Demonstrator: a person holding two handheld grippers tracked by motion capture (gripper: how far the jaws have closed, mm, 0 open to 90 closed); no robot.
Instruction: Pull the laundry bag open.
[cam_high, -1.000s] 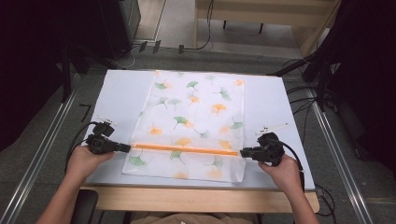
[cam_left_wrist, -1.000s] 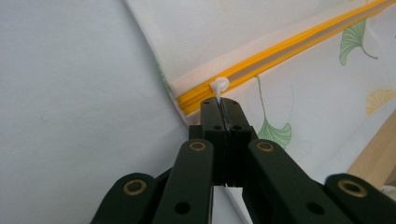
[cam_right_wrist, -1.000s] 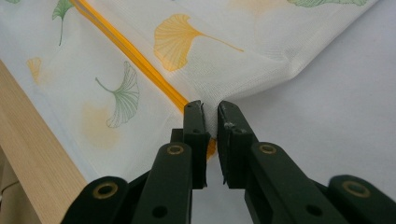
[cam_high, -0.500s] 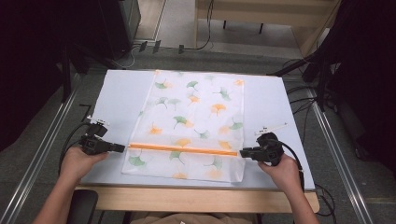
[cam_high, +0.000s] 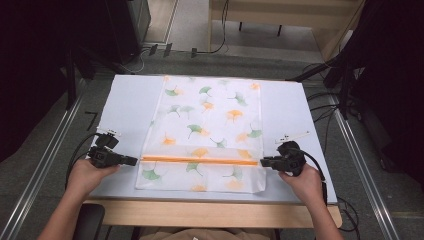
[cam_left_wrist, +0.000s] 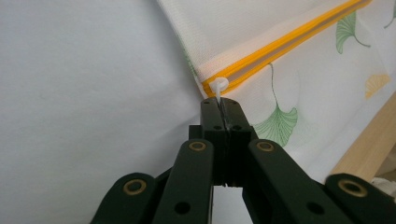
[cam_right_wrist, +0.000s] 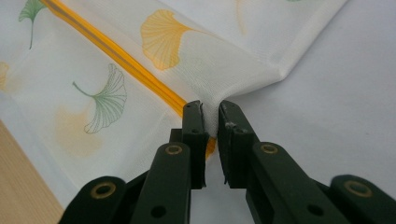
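Left gripper pinches the white zipper pull; right gripper clamps the mesh bag edge

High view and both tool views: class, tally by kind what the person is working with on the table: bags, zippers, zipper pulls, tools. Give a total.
printed bag: 1
orange zipper: 1
white zipper pull: 1
tools: 2, the left tool and the right tool
Total: 5
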